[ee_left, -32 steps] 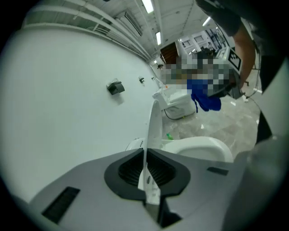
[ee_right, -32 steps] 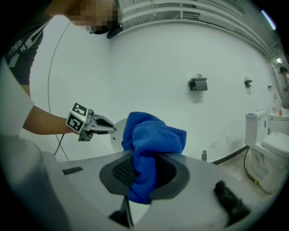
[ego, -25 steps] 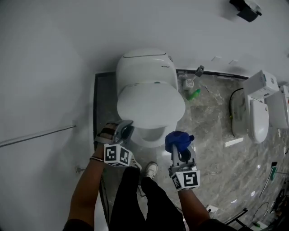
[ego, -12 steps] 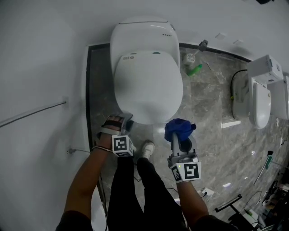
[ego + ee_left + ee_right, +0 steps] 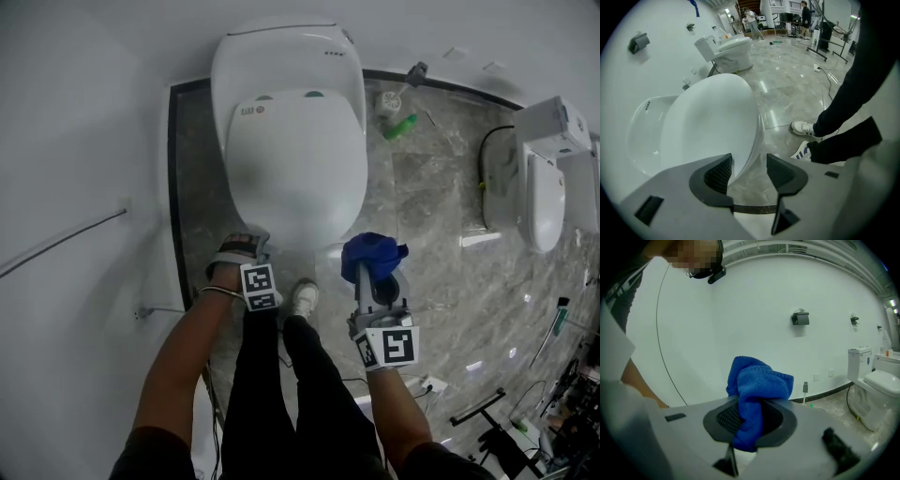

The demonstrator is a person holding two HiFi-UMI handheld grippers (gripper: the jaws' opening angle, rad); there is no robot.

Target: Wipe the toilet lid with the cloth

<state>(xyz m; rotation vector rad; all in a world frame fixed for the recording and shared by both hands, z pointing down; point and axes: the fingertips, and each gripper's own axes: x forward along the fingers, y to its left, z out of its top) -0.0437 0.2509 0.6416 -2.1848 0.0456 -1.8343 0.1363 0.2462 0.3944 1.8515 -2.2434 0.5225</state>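
A plain white wall [image 5: 84,112] takes up the left of the head view, and a glossy grey marble floor [image 5: 441,216] the right. A white toilet [image 5: 286,52] stands with its back to the wall. Its lid [image 5: 295,159] is down, closed flat over the bowl, with its rounded front edge toward the person. A second white toilet [image 5: 544,202] stands well apart at the right edge. The person's dark trouser legs [image 5: 281,394] fill the lower middle, just in front of the near toilet. The left gripper [image 5: 749,160] points steeply down at the front rim of the lid. Its jaws have just been opening and now stand wide. They pinch nothing, though the rim of the lid shows in the gap between the pads, which do not press on it. The right gripper [image 5: 375,274] hangs to the right of the lid's front, over the floor and apart from the toilet. Its jaws are clamped narrow on a bunched blue cloth [image 5: 759,380], which bulges out above the pads and is not touching the lid. A white shoe [image 5: 304,298] rests on the floor between the two grippers. A green bottle [image 5: 400,127] lies on the floor near the toilet's right side, by the wall.
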